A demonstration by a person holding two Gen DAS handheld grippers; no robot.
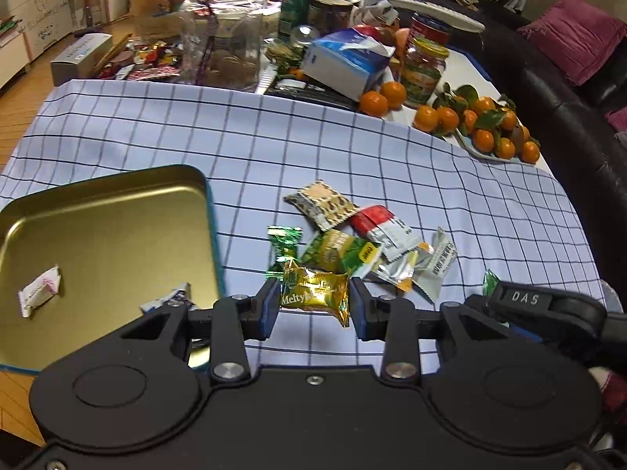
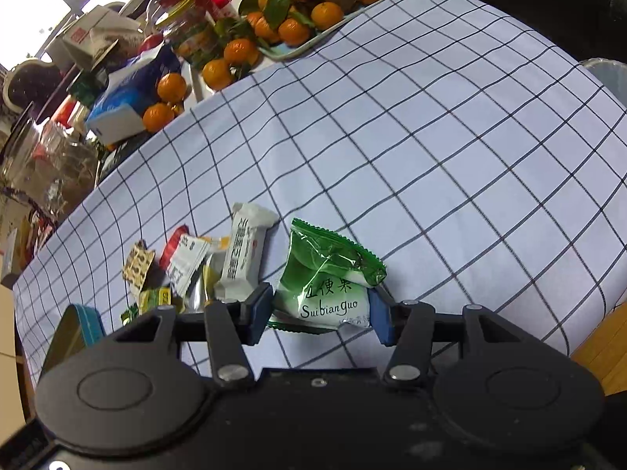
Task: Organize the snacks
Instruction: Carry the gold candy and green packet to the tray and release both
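My left gripper [image 1: 313, 299] is shut on a gold Meltykiss packet [image 1: 315, 291], lifted above the checked cloth just right of the gold tin tray [image 1: 117, 196]. Two small wrapped sweets lie in the tray: a white and pink one [image 1: 39, 291] and a blue and white one [image 1: 168, 301]. A pile of snack packets [image 1: 360, 243] lies on the cloth beyond the fingers. My right gripper [image 2: 321, 311] is shut on a green and white Suibianguo packet [image 2: 329, 278]. To its left lies the same pile [image 2: 203, 262], with a white bar [image 2: 243, 250] nearest. The other gripper's black arm [image 1: 548, 305] shows at the right of the left wrist view.
A tray of mandarins [image 1: 482, 125] and loose mandarins [image 1: 382, 96] sit at the cloth's far edge, with jars [image 1: 425, 70], a blue and white box [image 1: 345, 62] and a glass jar [image 1: 219, 39] behind. A dark sofa [image 1: 568, 78] is at the right. The tin's teal edge [image 2: 88, 323] shows at lower left.
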